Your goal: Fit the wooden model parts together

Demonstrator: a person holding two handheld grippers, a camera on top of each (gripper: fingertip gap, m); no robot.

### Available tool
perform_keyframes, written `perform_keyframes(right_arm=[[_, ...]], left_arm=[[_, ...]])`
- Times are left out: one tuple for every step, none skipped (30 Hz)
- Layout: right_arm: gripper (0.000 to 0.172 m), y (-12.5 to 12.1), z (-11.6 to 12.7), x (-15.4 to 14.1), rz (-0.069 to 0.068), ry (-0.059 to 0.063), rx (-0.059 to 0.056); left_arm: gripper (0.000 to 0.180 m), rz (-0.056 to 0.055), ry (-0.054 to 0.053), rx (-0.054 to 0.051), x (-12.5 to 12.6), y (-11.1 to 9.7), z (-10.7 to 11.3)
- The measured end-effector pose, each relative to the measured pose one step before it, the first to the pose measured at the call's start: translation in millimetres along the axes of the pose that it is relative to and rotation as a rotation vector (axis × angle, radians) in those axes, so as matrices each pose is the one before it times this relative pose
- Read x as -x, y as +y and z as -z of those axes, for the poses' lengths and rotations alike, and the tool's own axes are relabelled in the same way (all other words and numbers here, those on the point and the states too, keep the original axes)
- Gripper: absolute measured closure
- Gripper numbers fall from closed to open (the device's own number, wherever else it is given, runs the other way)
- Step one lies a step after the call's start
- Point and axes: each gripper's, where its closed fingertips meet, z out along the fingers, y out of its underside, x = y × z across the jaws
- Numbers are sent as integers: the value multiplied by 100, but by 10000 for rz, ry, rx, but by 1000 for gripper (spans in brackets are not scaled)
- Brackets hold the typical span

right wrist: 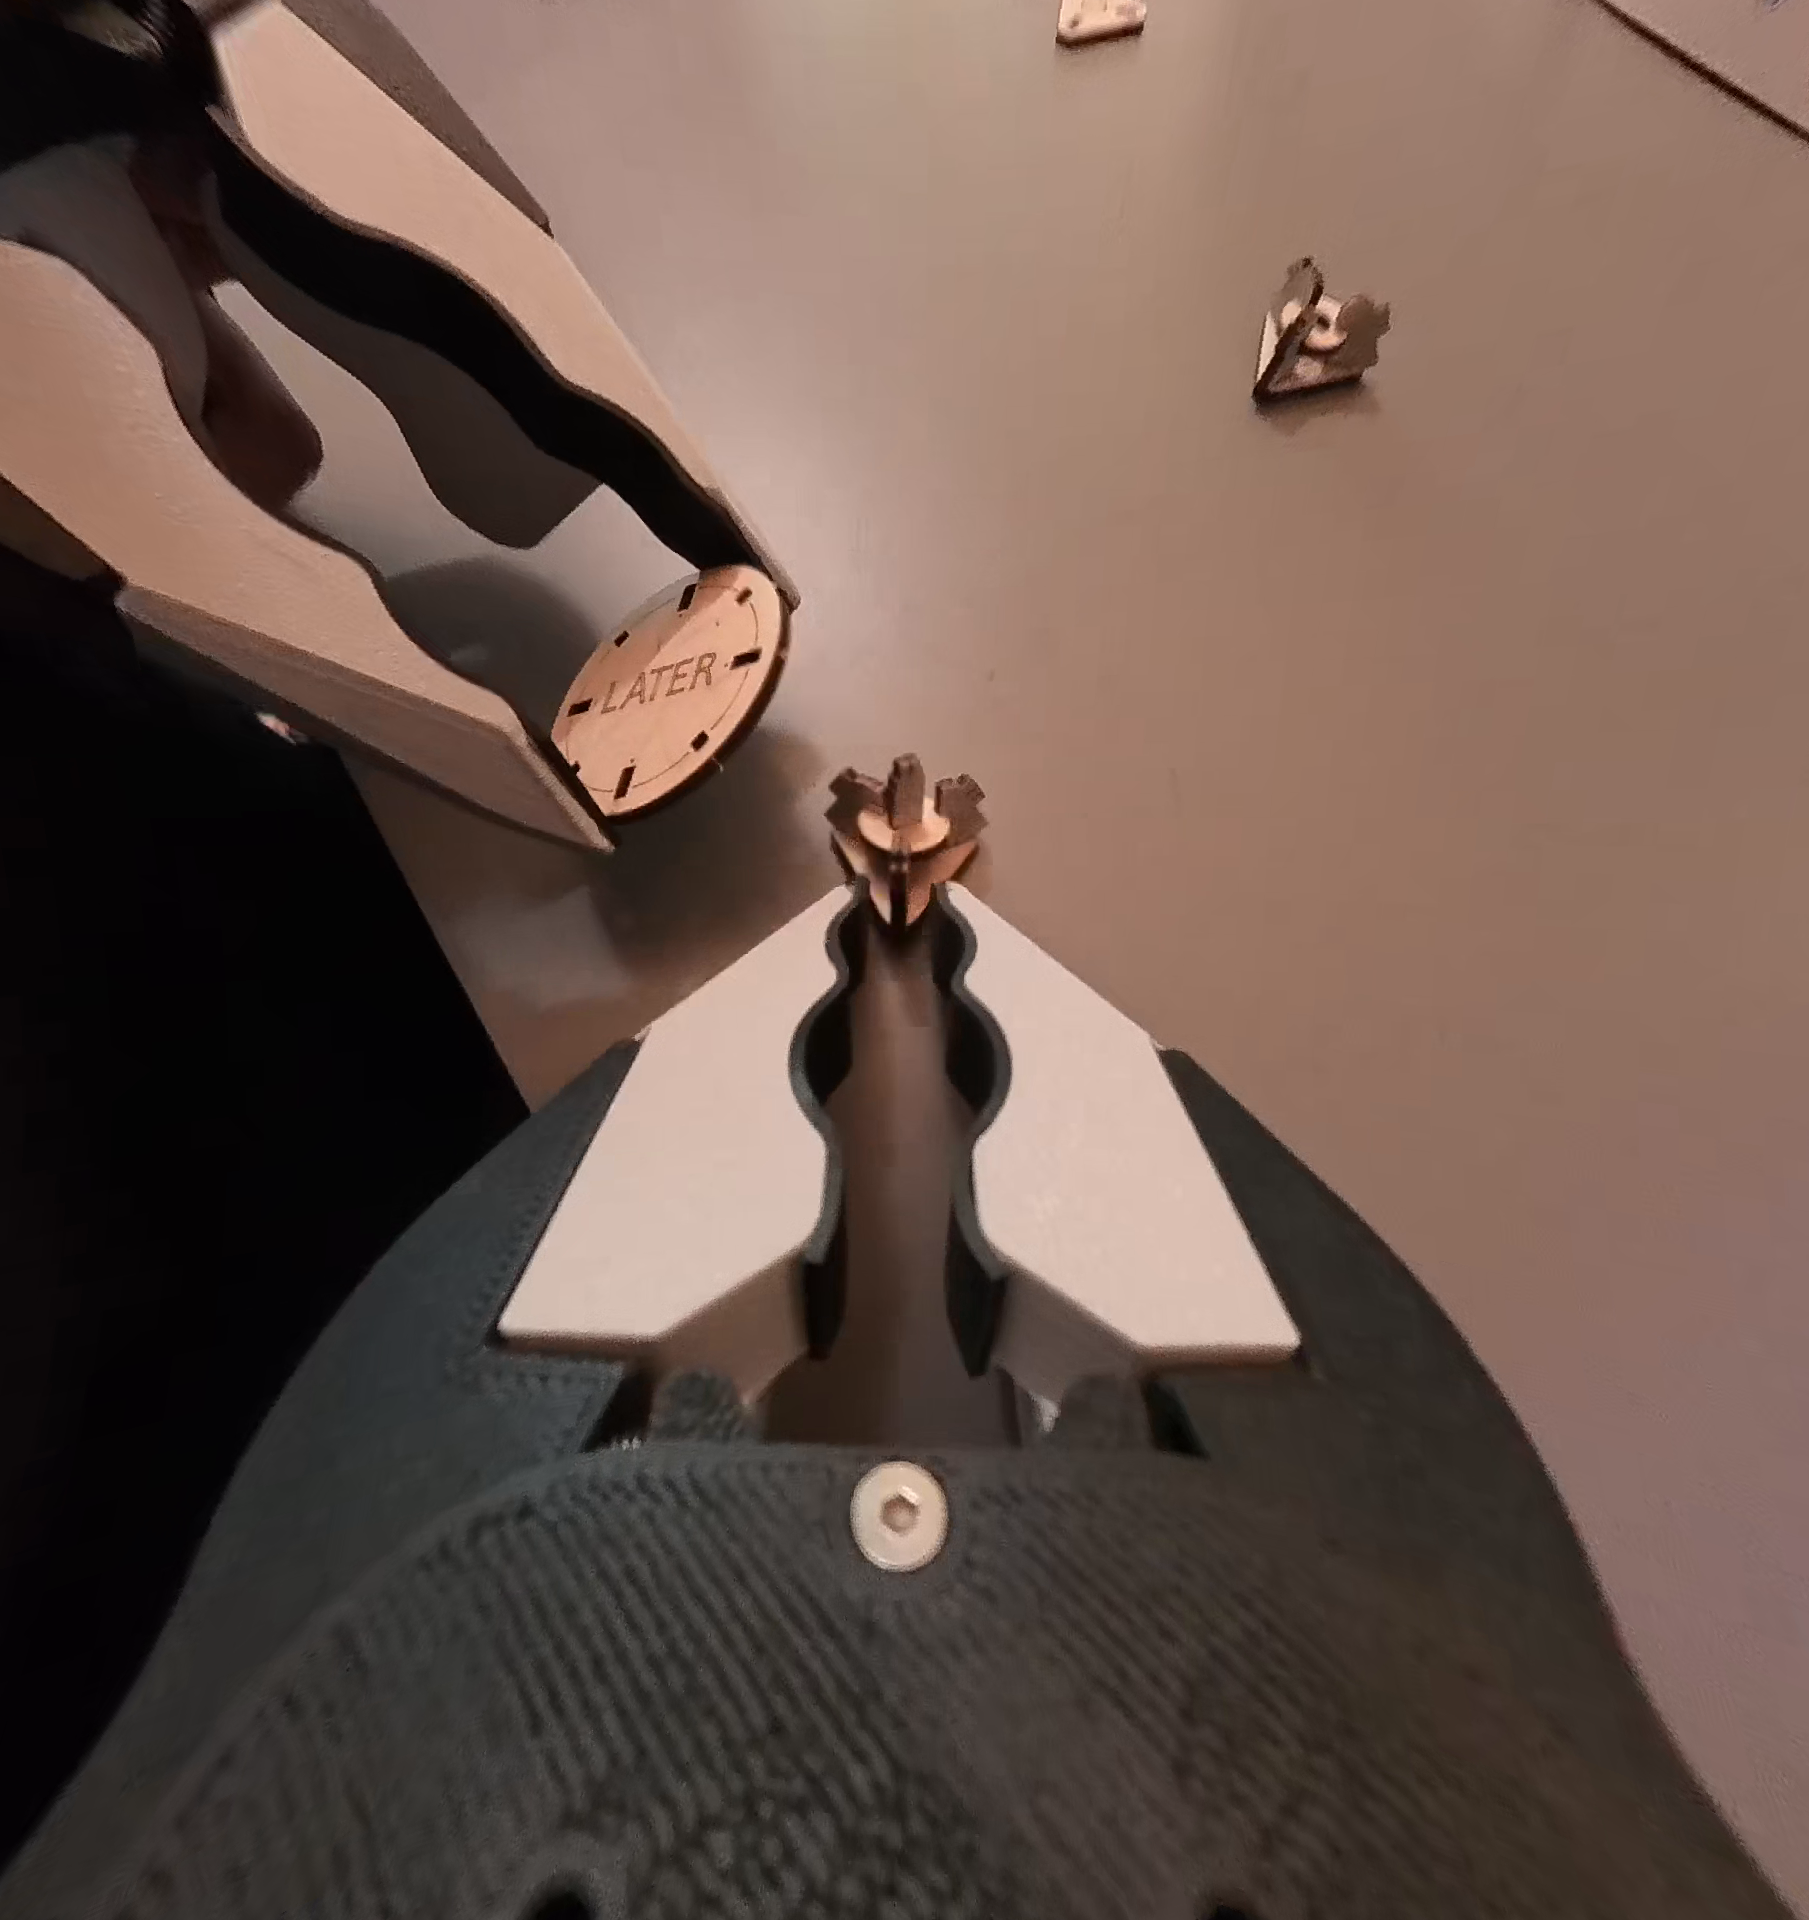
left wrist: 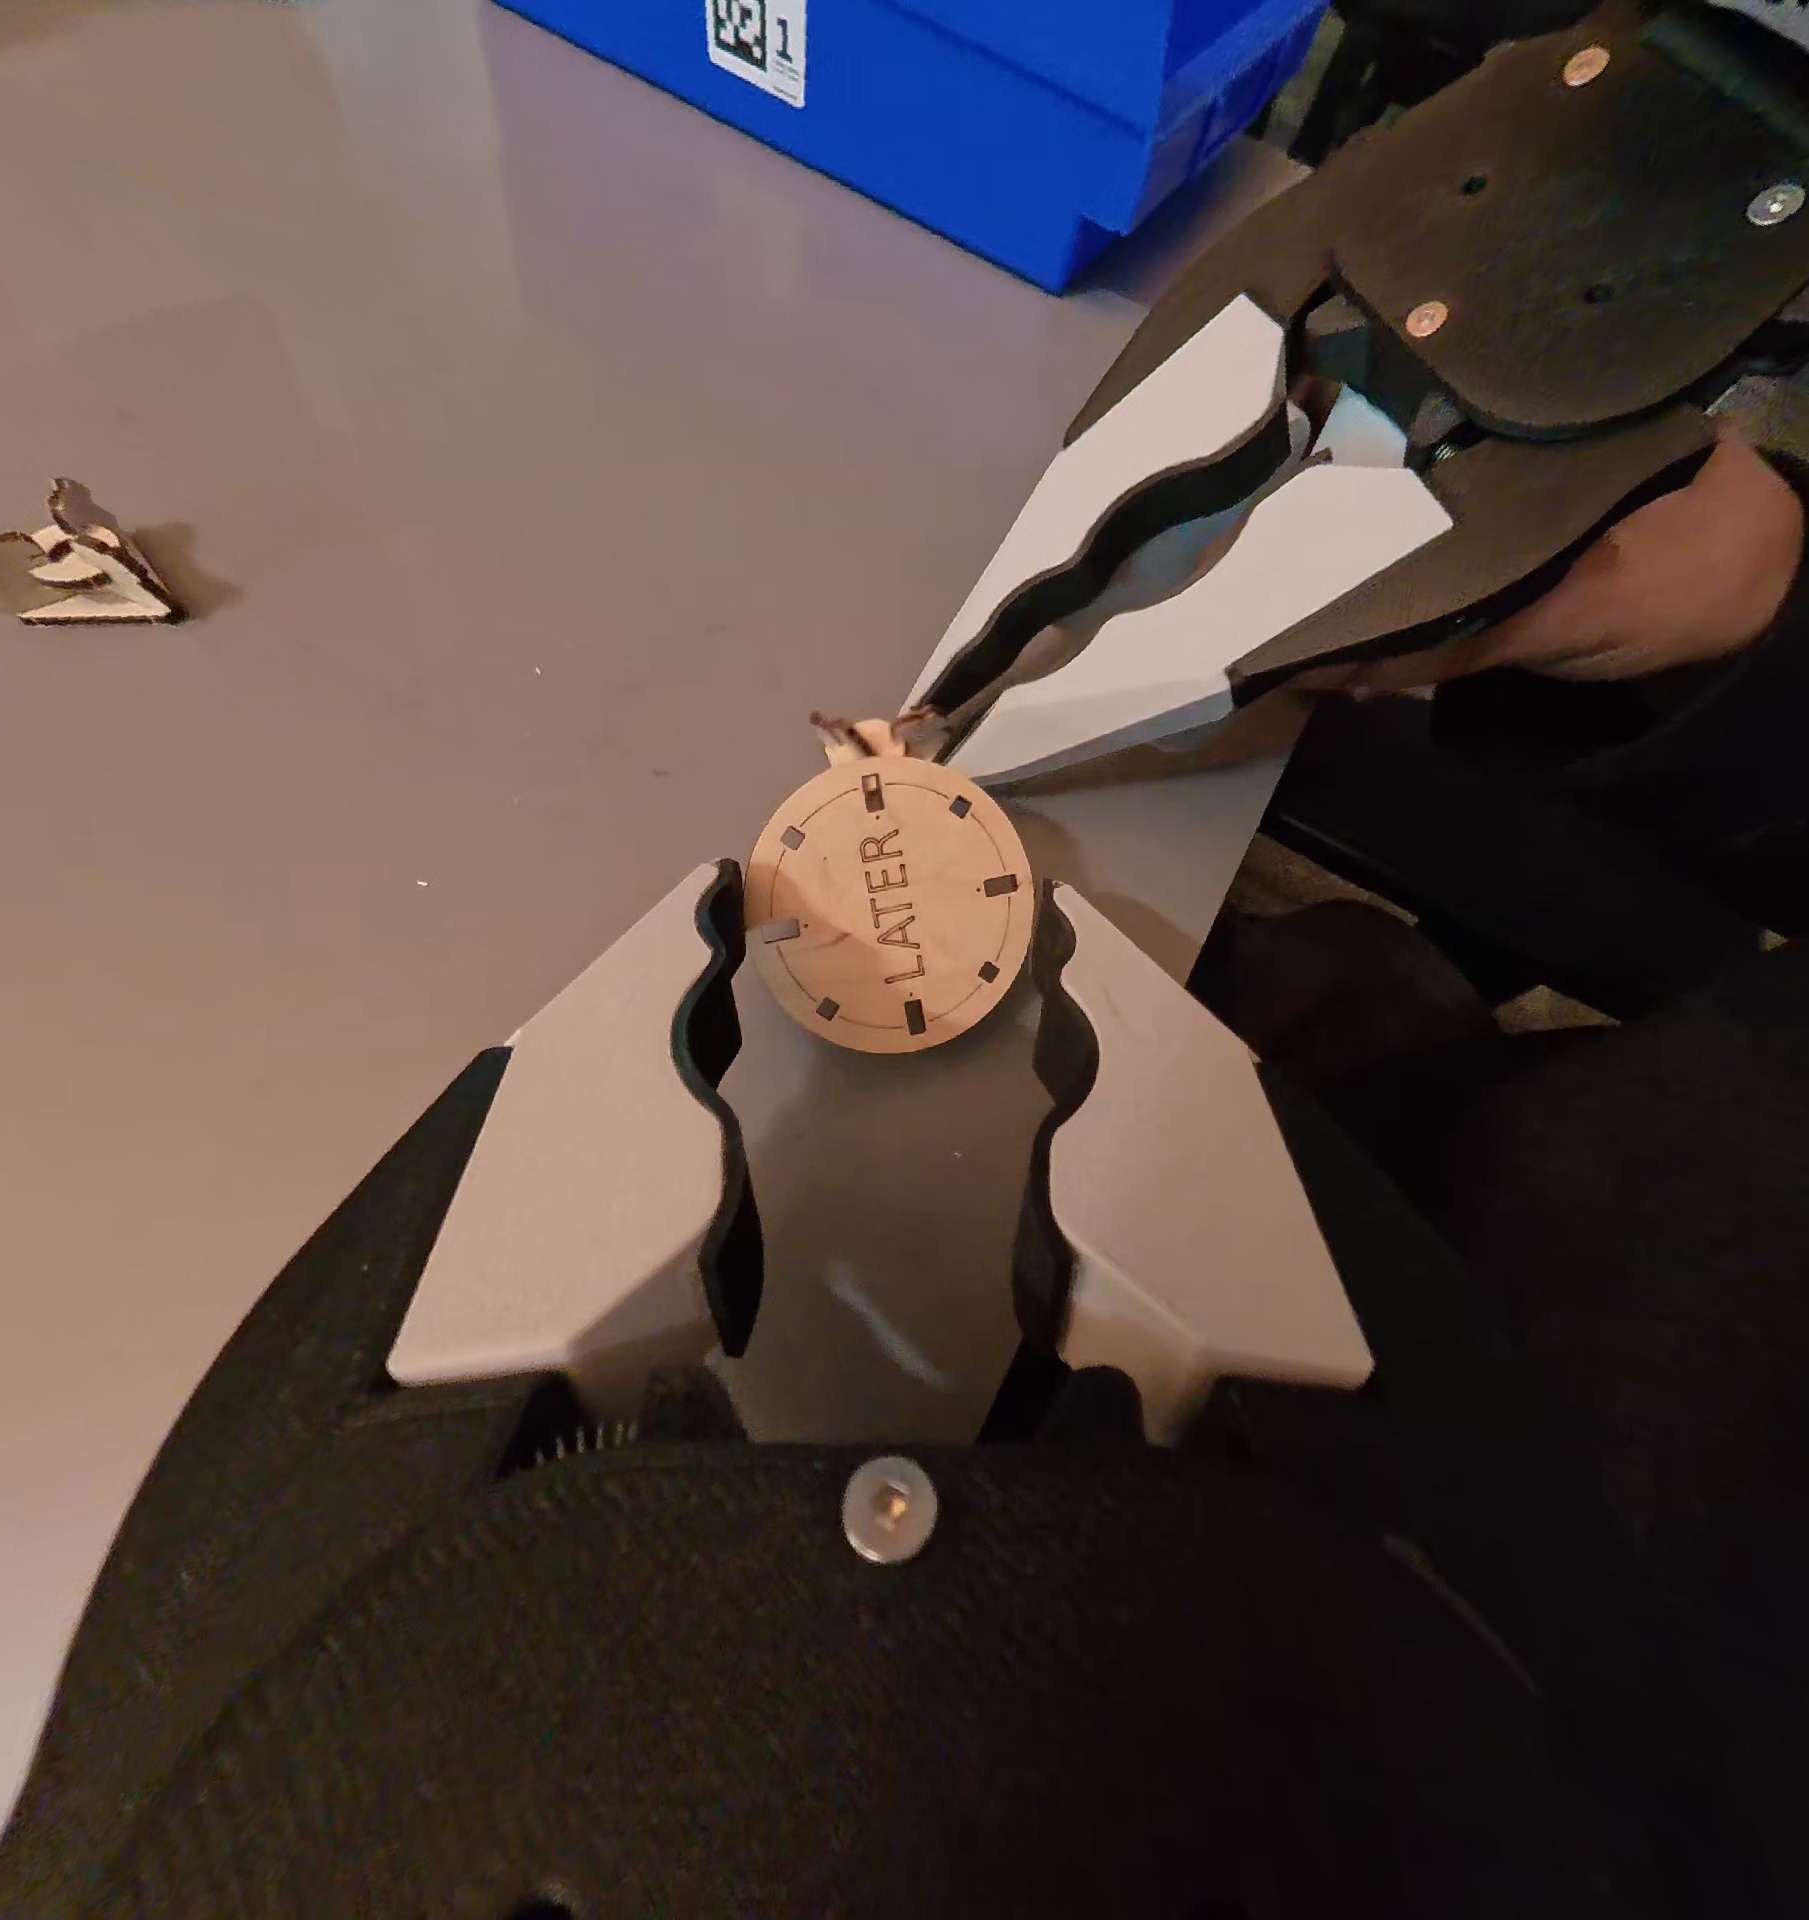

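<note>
While the left tool clamps a wooden disc, the right tool, angled down, pinches a small wooden piece.

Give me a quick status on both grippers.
Left gripper clamped on round wooden disc. Right gripper pinching small wooden finned piece beside it. Second finned piece on table.

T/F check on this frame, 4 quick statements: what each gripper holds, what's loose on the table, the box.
1. The left gripper clamps a round wooden disc by its edges. True.
2. The right gripper is wide open, holding nothing. False: its tips pinch a small notched wooden assembly.
3. A similar wooden assembly lies loose on the grey table. True.
4. The box at the far edge is red. False: blue.
</note>
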Motion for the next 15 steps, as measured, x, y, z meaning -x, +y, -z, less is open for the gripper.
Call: perform_keyframes(right_arm=[[163,-373,189,111,-165,-188,-243],[163,-395,183,170,-232,-265,-249],[163,-341,158,164,-261,-281,-221],[164,-213,123,42,-253,-200,-141],[165,-39,66,-78,-209,-110,-36],[165,66,20,-29,-142,-91,31],[165,101,-12,6,-81,-67,58],[165,55,-20,-9,-28,-22,34],[165,2,0,10,7,3,-2],[165,-10,-8,5,16,13,0],[165,7,3,-1,15,13,-1],[165,0,-6,-5,13,12,0],[165,2,-11,-6,14,14,4],[165,29,-13,-1,18,16,20],[164,110,-39,-21,40,30,71]], left_arm=[[125,130,158,-96,-60,-117,107],[125,136,134,-85,4,-100,121],[125,145,41,-52,188,-69,155],[125,141,-21,-20,304,-13,158],[125,135,17,23,241,63,136],[125,137,57,46,157,98,135],[125,131,60,25,128,88,104],[125,128,75,-24,70,11,102],[125,129,87,-60,29,-42,89],[125,118,81,-55,-2,-54,60],[125,100,58,-35,28,-37,32],[125,71,37,-22,24,-29,11],[125,34,24,-3,4,0,6],[125,6,4,12,-4,26,-14],[125,-14,-4,27,-14,49,-25]])
